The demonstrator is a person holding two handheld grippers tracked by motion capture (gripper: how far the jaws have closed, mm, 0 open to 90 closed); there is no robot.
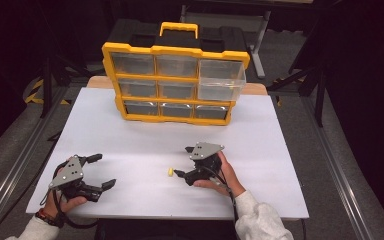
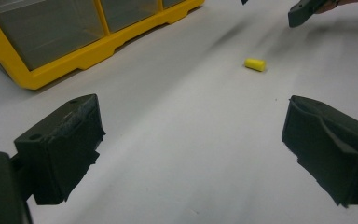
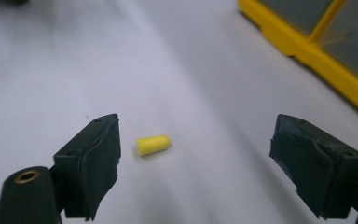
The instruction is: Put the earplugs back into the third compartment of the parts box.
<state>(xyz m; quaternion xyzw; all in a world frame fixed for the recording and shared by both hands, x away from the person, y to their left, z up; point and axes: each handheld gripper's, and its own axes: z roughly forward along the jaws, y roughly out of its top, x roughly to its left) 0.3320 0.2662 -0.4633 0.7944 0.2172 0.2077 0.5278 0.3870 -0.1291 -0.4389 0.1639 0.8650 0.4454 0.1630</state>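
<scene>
The table top (image 1: 130, 145) was white, with a strip of light wood at its far edge. The big box (image 1: 175, 82) had a bright yellow frame and handle, a black top and see-through grey drawers. One clear drawer (image 1: 222, 80) looked pale and shiny. A tiny plug (image 1: 170, 172) was yellow like the box. The left gripper (image 1: 101, 171) and the right gripper (image 1: 183, 162) both had black jaws and a grey plate with little dots. The person's sleeves (image 1: 260, 220) were white. The floor (image 1: 340, 130) was dark grey.
</scene>
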